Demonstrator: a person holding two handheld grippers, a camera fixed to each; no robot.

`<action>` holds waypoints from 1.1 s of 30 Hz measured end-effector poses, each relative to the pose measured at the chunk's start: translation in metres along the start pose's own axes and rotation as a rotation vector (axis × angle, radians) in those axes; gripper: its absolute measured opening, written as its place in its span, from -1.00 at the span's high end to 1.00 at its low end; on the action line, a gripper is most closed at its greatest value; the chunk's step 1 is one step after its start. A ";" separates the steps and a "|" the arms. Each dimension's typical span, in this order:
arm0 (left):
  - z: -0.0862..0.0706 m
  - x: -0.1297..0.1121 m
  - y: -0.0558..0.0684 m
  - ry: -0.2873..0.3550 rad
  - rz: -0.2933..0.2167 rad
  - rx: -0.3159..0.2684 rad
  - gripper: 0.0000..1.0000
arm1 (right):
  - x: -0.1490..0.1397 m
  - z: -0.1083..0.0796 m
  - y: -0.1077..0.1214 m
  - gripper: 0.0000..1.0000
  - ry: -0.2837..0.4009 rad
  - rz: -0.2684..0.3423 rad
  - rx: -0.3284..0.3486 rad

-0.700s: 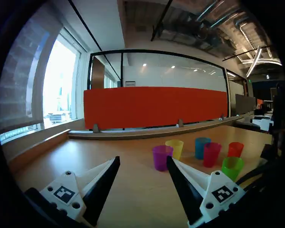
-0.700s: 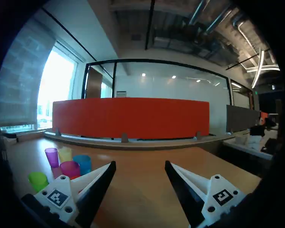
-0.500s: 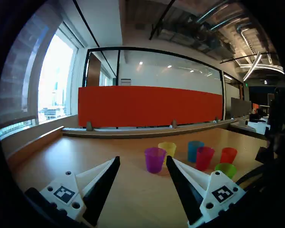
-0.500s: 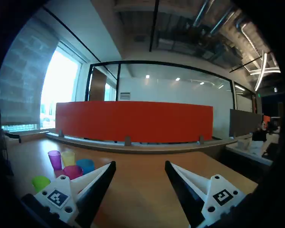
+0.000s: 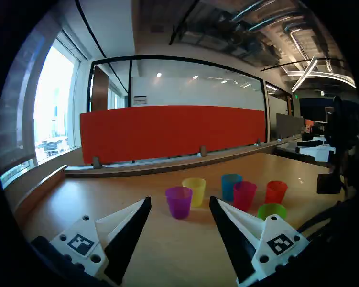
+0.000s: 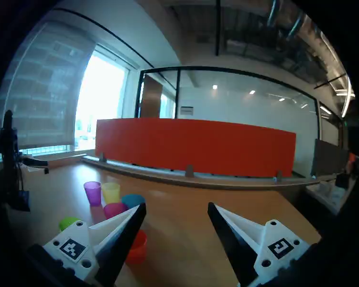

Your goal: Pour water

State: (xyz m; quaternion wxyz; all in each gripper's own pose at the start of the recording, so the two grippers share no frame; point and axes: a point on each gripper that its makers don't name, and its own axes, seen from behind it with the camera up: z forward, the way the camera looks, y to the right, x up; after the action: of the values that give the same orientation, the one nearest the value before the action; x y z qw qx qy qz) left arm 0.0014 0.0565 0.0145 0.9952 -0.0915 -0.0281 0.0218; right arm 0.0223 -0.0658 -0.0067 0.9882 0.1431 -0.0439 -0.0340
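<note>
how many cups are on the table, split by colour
purple cup: 1
yellow cup: 1
blue cup: 1
pink cup: 1
red cup: 1
green cup: 1
total: 6

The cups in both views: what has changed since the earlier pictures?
The left gripper turned, so the purple cup now shows between its open fingers. The right gripper turned toward the cups, bringing the red cup into its view. Both stay open and empty; cups unmoved.
</note>
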 end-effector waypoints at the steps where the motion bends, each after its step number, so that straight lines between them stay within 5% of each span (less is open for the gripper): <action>1: 0.001 -0.001 0.005 -0.007 0.004 -0.023 -0.80 | 0.000 0.001 -0.004 -1.00 -0.007 -0.001 0.022; 8: 0.007 -0.011 0.048 -0.082 0.038 -0.213 -0.80 | -0.008 0.004 -0.030 -1.00 -0.081 -0.028 0.151; 15: 0.014 -0.027 0.073 -0.155 0.050 -0.322 -0.81 | -0.005 0.005 -0.045 -1.00 -0.105 -0.054 0.226; 33: 0.011 -0.077 0.144 -0.351 0.297 -0.609 -0.81 | -0.002 0.011 -0.055 -1.00 -0.112 -0.115 0.256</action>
State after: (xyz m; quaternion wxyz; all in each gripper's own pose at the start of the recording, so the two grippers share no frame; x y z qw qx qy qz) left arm -0.0820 0.1963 -0.0054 0.8884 -0.3810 -0.1895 0.1719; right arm 0.0158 -0.1214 -0.0124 0.9542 0.2681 -0.0945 -0.0928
